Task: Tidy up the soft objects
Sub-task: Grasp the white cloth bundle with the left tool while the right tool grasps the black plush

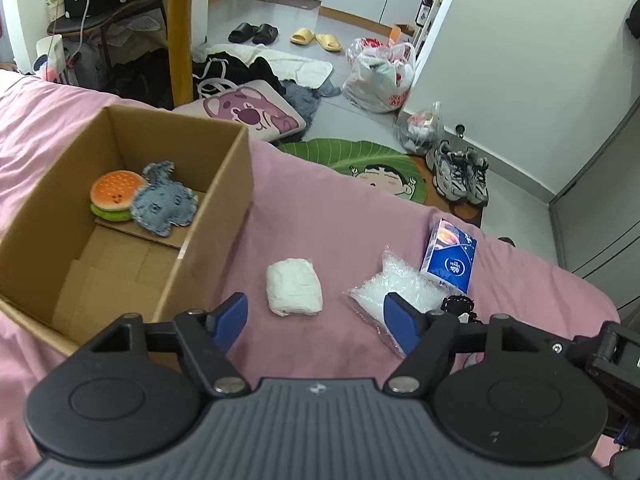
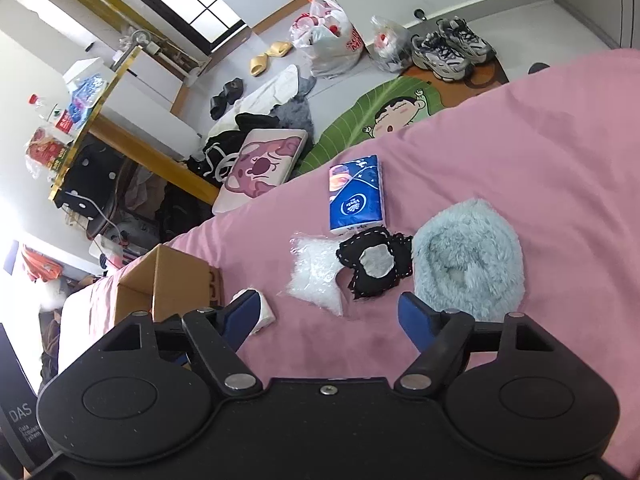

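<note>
A cardboard box stands on the pink bedspread; inside lie a burger plush and a denim plush. Right of the box lie a white soft bundle, a clear bubble-wrap bag and a blue tissue pack. My left gripper is open just in front of the white bundle, holding nothing. In the right wrist view, my right gripper is open and empty, near the bubble-wrap bag, a black stitched patch, a fluffy light-blue pad and the tissue pack. The box stands at left.
The bed edge drops to a floor with a green leaf mat, sneakers, a pink bear cushion, plastic bags, slippers and clothes. A yellow post and a cluttered chair stand behind the box.
</note>
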`<state>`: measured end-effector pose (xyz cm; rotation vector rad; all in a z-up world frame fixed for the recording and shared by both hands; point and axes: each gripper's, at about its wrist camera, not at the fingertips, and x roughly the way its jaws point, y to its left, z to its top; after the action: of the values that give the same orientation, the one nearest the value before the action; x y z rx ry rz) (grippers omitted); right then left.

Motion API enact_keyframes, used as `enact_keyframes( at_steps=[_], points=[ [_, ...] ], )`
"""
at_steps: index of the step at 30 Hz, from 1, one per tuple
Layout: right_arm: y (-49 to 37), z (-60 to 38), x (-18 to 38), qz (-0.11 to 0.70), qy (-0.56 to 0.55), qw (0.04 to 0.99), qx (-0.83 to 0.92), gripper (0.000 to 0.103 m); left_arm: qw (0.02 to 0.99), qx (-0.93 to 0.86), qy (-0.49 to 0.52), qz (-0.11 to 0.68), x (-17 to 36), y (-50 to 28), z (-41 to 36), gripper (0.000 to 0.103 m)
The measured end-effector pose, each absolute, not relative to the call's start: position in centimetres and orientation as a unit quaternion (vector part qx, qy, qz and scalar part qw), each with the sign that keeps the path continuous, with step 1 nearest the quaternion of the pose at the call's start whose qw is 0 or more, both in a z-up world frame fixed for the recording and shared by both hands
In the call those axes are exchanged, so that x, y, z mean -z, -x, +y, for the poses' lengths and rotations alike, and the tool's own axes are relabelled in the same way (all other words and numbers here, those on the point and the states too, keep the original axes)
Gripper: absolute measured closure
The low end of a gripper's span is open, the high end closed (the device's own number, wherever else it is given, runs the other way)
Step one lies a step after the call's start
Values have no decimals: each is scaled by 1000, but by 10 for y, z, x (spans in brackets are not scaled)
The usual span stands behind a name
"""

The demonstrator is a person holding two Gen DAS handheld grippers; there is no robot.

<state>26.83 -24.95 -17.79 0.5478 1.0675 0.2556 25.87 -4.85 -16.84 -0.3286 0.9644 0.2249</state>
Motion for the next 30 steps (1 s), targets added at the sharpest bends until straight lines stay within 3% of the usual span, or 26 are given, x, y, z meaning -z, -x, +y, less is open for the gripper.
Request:
enact_keyframes(
  at_steps=[10,26,28,30],
  points=[
    [-290,-248,203,512,-273,806,-113,42,858,-127,149,474,195,-282,-50,37],
    [-314,-224,225,522,-195,824,-105,46,849,-158,164,477,233,-298,-47,42],
    [-319,-218,225,520,-179,829,-99,53,845,-164,166,480,238,-301,-46,51],
    [-326,-212,228,518,-149,838,-86,68,842,-167,171,483,241,-303,-45,59]
  ],
)
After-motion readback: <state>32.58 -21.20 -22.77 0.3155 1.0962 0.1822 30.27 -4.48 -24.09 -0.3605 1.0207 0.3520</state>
